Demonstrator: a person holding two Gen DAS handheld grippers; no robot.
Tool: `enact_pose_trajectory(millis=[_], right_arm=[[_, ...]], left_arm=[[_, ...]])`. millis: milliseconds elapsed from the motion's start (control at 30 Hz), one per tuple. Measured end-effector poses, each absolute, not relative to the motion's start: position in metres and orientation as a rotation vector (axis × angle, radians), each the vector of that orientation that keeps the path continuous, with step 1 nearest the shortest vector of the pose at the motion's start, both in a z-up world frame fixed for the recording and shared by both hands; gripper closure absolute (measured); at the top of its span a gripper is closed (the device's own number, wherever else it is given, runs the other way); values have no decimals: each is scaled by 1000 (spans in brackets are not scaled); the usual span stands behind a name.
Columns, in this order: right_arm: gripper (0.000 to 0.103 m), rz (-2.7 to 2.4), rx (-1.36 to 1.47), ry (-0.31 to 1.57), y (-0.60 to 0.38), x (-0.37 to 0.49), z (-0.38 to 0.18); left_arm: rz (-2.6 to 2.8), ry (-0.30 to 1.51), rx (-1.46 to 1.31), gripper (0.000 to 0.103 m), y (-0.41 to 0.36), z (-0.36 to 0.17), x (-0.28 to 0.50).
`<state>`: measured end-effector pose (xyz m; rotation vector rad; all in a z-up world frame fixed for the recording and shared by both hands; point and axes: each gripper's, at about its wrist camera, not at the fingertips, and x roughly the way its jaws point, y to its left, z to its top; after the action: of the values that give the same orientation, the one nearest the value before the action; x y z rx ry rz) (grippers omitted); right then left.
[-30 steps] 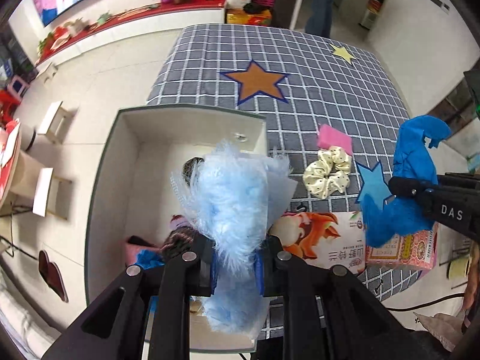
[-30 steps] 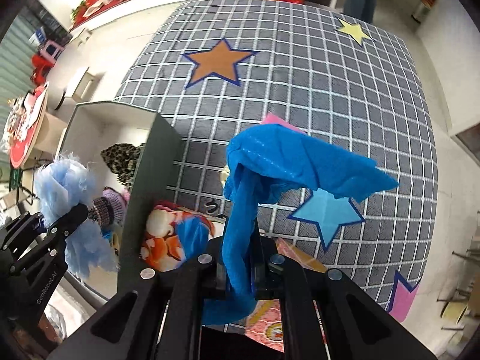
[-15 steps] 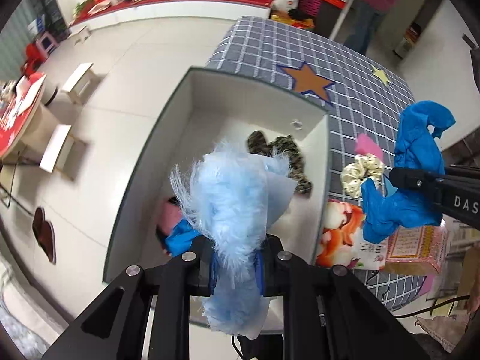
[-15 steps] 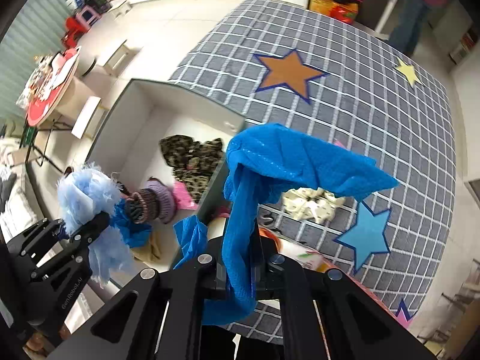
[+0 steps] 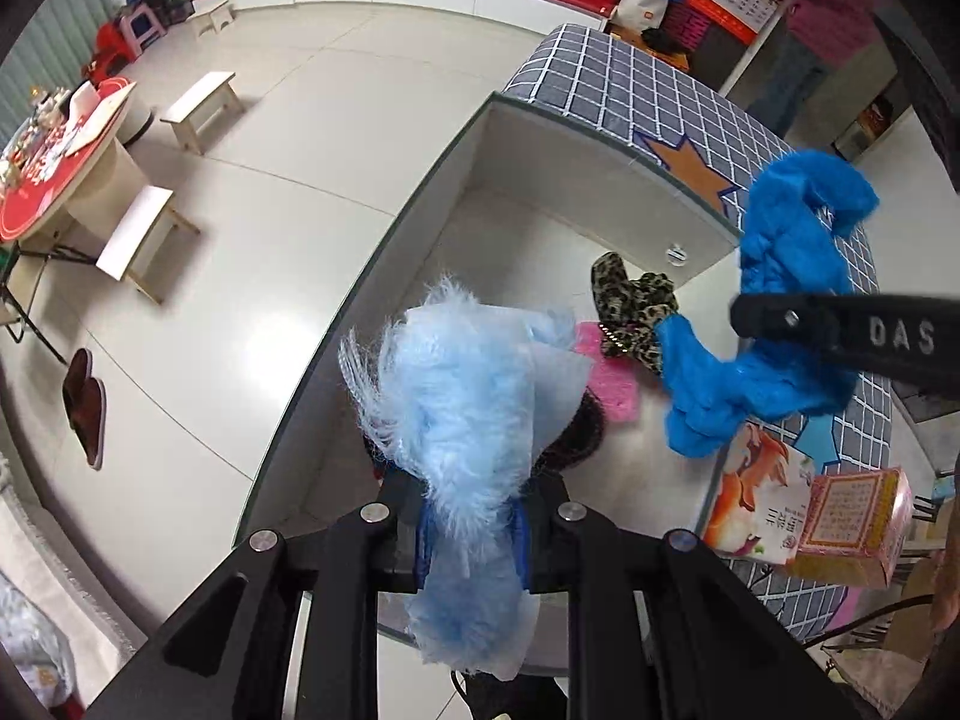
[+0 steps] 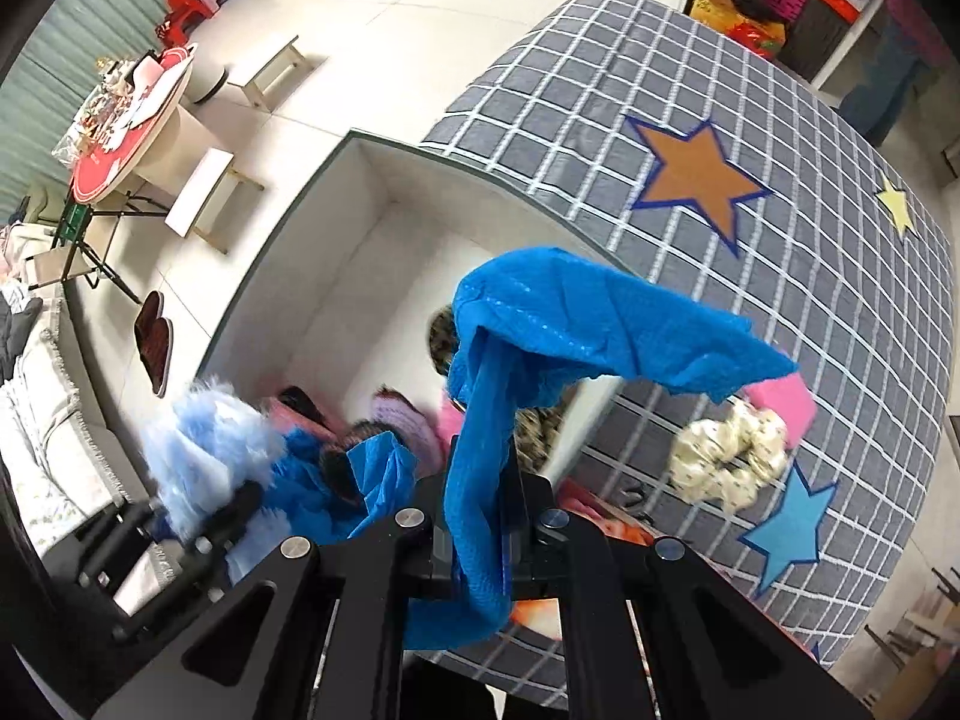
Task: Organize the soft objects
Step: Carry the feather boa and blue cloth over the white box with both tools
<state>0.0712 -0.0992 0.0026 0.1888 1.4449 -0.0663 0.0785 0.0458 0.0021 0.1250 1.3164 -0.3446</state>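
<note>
My left gripper (image 5: 474, 531) is shut on a fluffy light-blue cloth (image 5: 462, 408), held over the near left part of the white box (image 5: 600, 138). My right gripper (image 6: 480, 534) is shut on a bright blue cloth (image 6: 576, 324) that droops over the box's right wall; the same cloth (image 5: 786, 312) hangs from the right gripper's finger in the left wrist view. Inside the box lie a leopard-print piece (image 5: 636, 306), a pink pad (image 5: 612, 378) and a dark knitted item (image 5: 576, 432). A cream scrunchie (image 6: 726, 462) and a pink pad (image 6: 786, 408) lie on the checked cloth.
The box stands at the left edge of the table's grey checked cloth (image 6: 720, 90) with star patches. A printed carton (image 5: 756, 504) and a pink box (image 5: 852, 522) lie beside the white box. Small stools (image 5: 198, 102) and a red table (image 5: 54, 168) stand on the floor. A person (image 5: 822, 6) stands far back.
Both grippers have moved left with their cloths, from over the checked table to above the white box; the box's inside and the floor left of it now fill more of both views.
</note>
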Motion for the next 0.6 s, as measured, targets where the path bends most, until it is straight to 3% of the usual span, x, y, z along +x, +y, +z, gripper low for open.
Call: enact_pose_trajectory(millis=[600], right_arm=[[94, -20, 64, 1486, -56, 128, -21]], left_arm=[[-339, 1342, 128, 78, 44, -17, 94]])
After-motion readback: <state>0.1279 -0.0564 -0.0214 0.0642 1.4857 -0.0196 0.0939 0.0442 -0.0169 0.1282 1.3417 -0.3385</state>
